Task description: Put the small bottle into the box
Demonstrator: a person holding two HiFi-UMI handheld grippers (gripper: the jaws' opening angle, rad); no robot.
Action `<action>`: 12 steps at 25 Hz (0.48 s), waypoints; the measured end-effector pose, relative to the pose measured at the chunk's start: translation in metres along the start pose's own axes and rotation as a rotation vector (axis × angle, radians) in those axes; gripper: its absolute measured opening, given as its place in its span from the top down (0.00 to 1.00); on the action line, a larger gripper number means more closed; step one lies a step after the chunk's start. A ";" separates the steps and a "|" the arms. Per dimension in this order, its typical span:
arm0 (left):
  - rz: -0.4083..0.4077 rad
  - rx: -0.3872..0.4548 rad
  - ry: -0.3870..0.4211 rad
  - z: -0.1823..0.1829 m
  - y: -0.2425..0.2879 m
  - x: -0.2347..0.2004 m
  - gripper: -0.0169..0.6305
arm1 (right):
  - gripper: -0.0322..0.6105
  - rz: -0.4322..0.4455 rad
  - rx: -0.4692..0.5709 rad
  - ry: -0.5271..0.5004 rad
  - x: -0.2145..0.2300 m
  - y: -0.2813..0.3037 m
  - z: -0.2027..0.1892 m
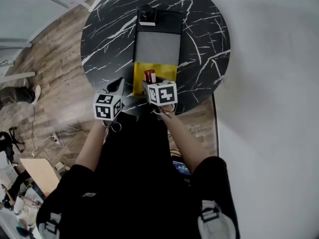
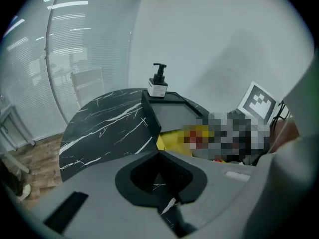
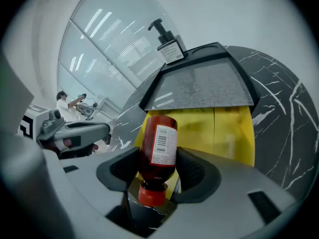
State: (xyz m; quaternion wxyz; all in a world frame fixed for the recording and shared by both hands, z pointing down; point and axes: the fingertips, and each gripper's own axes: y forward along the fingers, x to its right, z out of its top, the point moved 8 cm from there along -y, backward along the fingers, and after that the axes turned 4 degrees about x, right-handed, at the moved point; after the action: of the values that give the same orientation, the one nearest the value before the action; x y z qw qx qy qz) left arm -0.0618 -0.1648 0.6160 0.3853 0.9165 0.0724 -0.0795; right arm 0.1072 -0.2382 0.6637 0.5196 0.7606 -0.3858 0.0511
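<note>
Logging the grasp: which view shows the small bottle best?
Right gripper view: the small bottle sits large between the jaws, label visible. Head view shows it as a red speck; left gripper view's mosaic covers that spot.

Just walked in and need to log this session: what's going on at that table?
A person holds a gripper in each hand over the black marble table. The right gripper is clamped on the small bottle, red cap toward the person, at the yellow near end of the box; it is not yet let go. The left gripper is shut and empty. A pump bottle stands at the box's far end.
</note>
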 end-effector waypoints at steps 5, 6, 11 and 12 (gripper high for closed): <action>-0.004 -0.021 -0.032 -0.008 0.007 -0.002 0.98 | 0.61 -0.025 -0.046 0.015 0.003 0.010 0.000; -0.004 -0.022 -0.037 -0.009 0.008 -0.002 0.98 | 0.61 -0.025 -0.053 0.015 0.002 0.012 -0.001; 0.002 -0.030 -0.044 -0.012 0.005 -0.006 0.98 | 0.61 -0.015 -0.093 0.012 -0.002 0.020 -0.007; 0.003 -0.030 -0.046 -0.012 0.004 -0.008 0.98 | 0.61 -0.022 -0.103 0.012 -0.002 0.022 -0.008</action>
State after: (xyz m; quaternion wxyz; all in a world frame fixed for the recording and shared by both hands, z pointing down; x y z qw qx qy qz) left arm -0.0678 -0.1592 0.6287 0.4005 0.9087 0.0634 -0.0988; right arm 0.0948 -0.2345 0.6827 0.5607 0.7368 -0.3765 0.0300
